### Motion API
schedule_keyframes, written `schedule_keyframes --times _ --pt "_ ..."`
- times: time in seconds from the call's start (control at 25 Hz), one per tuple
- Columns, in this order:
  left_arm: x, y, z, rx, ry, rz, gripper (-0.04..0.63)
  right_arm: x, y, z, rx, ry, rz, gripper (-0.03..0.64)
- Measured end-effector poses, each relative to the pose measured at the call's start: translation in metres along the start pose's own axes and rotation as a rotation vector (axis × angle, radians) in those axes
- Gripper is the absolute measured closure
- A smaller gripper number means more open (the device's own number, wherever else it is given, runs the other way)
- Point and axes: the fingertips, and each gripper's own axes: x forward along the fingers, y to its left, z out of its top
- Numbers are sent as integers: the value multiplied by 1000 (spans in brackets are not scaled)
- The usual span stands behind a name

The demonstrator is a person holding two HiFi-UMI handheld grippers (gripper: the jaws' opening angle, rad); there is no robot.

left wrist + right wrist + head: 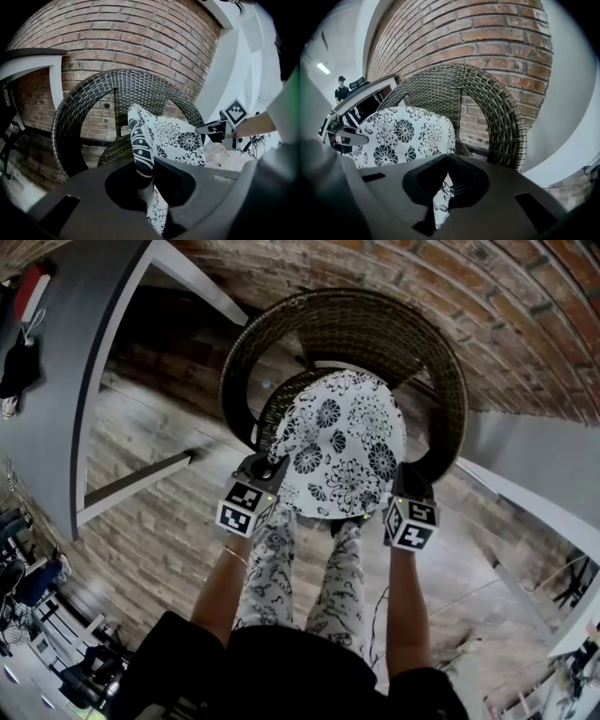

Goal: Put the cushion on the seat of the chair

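Observation:
A round white cushion (339, 443) with black flower print hangs above the seat of a dark wicker chair (433, 362). My left gripper (266, 468) is shut on the cushion's left near edge, and my right gripper (407, 481) is shut on its right near edge. In the left gripper view the cushion (161, 136) stands on edge between the jaws of the left gripper (145, 180), with the chair (79, 108) behind it. In the right gripper view the cushion (401, 136) runs leftward from the right gripper (443, 180), in front of the chair's curved back (497, 112).
A brick wall (441, 277) curves behind the chair. A grey table (66, 381) with a white frame stands at the left, a white wall panel (534, 456) at the right. The floor is wood planks (159, 521). A person stands far off (342, 89).

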Motion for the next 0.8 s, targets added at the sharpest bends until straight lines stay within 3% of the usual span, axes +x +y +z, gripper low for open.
schedule_keyframes --times 0.8 --pt "23 9 -5 -32 16 3 583 31 -16 -9 -19 91 -29 612"
